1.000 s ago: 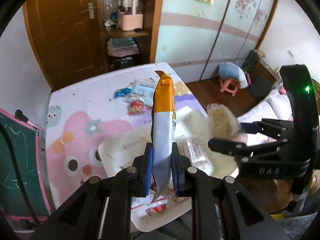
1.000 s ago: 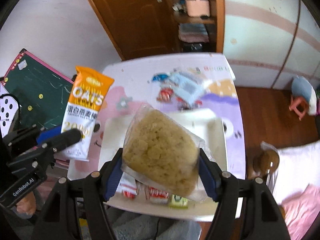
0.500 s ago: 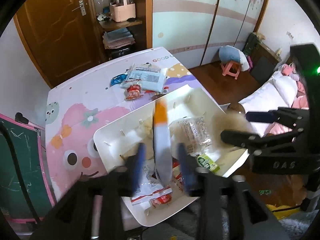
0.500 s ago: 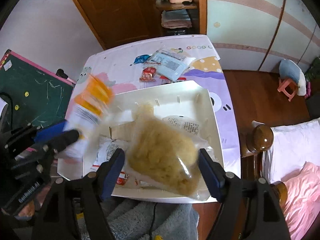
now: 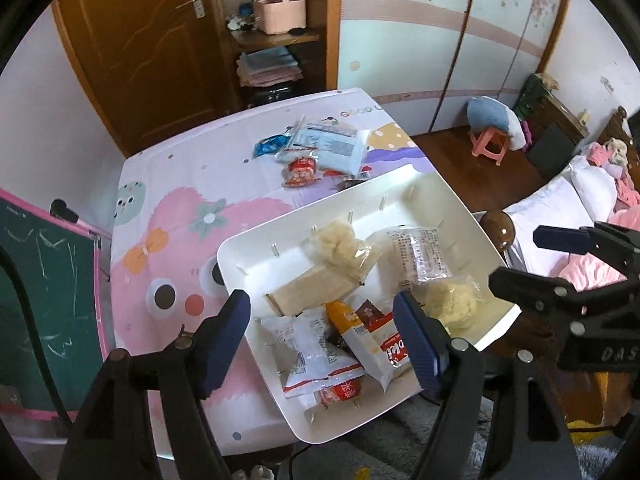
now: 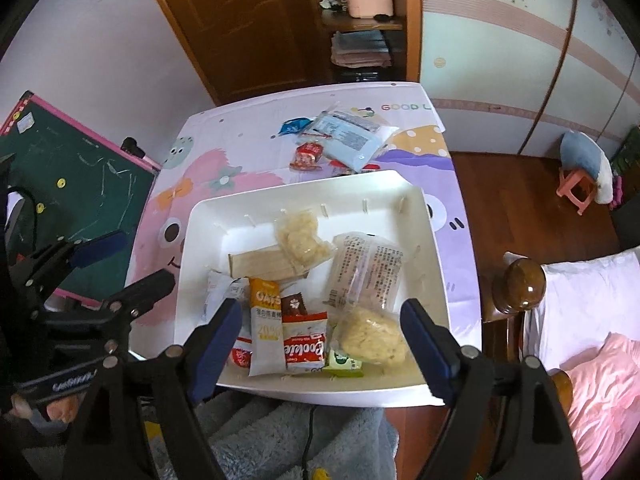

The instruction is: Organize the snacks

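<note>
Snacks fill the near end of one white tray (image 6: pixel 400 184) on a cartoon-printed tablecloth (image 6: pixel 224 172), as two hand-held grippers hover above it. An orange-and-white packet (image 6: pixel 265 328) lettered "OATS" lies flat in the tray, touching a red-and-white pack (image 6: pixel 305 346) that reads "Cookie". To the right sits a clear bag of pale puffed cake (image 6: pixel 370 338), beside a green-labelled sachet (image 6: pixel 343 362) too small to read. Further in lie a second clear bag of puffed pieces (image 6: pixel 300 236), one tan wafer block (image 6: pixel 262 266) and a clear pouch (image 6: pixel 368 272) covered in fine print that cannot be made out. At least four more packets (image 6: pixel 340 136) stay outside the tray, near the cloth's printed "GOOD L".

The left gripper (image 5: pixel 322 334) stands wide, its jaws opening, gripping nothing; the oats packet lies below the gap. The right gripper (image 6: pixel 320 342) is likewise spread, jaws opening, empty, the puffed cake resting in the tray beneath.
</note>
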Demonstrator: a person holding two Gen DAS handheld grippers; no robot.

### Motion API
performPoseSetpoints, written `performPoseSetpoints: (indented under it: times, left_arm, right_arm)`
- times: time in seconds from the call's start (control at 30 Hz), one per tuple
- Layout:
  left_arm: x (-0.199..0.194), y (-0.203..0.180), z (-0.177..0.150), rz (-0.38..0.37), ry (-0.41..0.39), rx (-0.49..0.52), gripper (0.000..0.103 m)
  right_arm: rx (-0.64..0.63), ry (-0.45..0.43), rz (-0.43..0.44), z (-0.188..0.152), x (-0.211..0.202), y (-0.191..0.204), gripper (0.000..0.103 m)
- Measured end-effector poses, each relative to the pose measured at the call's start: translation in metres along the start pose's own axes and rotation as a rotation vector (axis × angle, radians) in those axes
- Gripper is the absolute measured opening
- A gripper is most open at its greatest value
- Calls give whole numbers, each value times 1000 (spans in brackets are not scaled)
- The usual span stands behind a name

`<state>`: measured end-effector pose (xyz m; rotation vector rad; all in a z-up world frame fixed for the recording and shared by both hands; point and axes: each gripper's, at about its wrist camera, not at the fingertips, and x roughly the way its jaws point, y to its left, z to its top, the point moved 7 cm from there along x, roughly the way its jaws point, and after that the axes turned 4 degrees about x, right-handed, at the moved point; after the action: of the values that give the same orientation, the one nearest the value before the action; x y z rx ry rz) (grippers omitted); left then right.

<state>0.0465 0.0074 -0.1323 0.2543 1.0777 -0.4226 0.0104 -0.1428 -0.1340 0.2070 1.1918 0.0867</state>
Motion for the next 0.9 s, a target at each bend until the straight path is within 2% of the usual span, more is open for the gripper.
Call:
performPoseSetpoints:
  times: [0.27,0.9]
  left_arm:
    - [-3,5,1,-16,-4,-31,73]
    - [5,11,18,-11,-6,-75,73]
  right_arm:
    - [-35,-6,-7,-1,-5,6,82]
    - [-23,7,-16,12,2,-6,82]
